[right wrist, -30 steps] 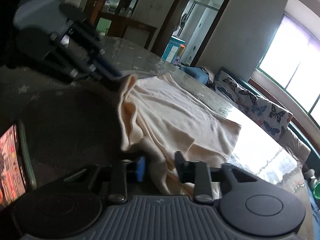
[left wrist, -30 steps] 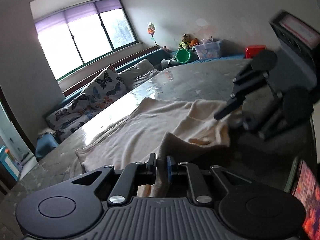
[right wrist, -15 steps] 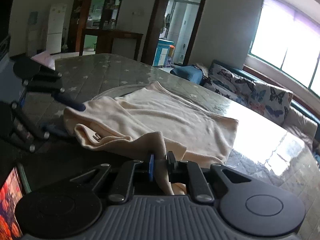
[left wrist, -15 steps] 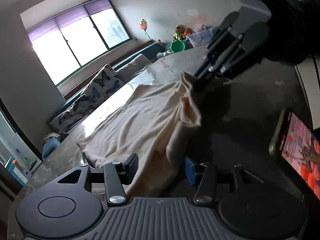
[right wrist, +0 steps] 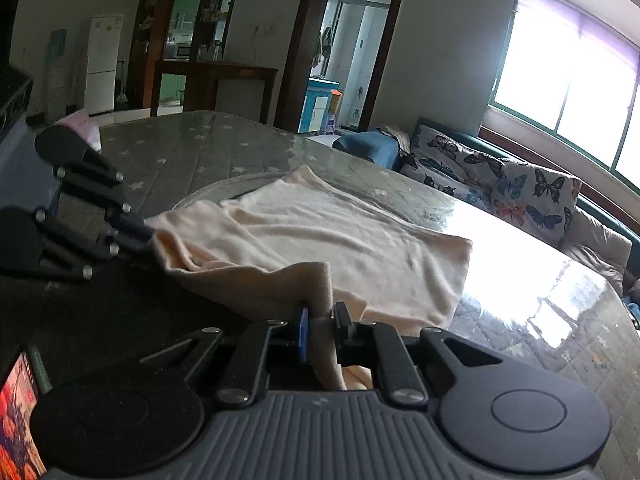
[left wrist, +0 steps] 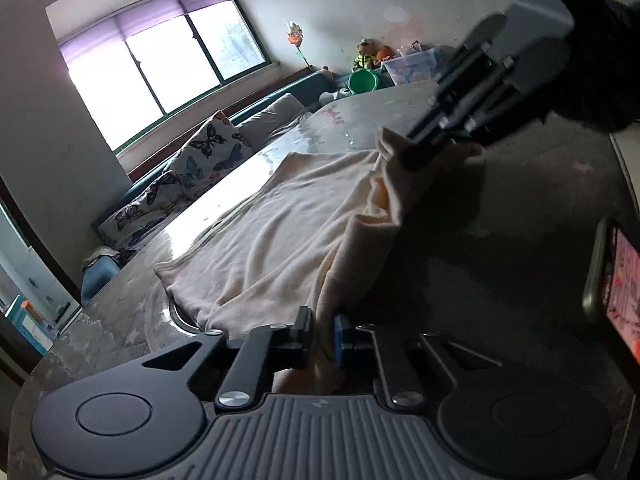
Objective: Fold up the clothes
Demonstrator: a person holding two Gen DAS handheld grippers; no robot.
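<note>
From the left wrist, a fold of the cream garment (left wrist: pixel 288 232) is being pinched between the closed fingers of the left gripper (left wrist: pixel 322 336), the rest lying ahead on the bench (left wrist: pixel 400 108).

From the right wrist, the right gripper (right wrist: pixel 320 326) is being kept clamped on another fold.

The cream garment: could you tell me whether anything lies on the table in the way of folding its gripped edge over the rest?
Nothing visible does. The left gripper and right gripper are each shut on the near edge of the cream garment, whose far part lies bare on the table. A phone sits off to the side.
</note>
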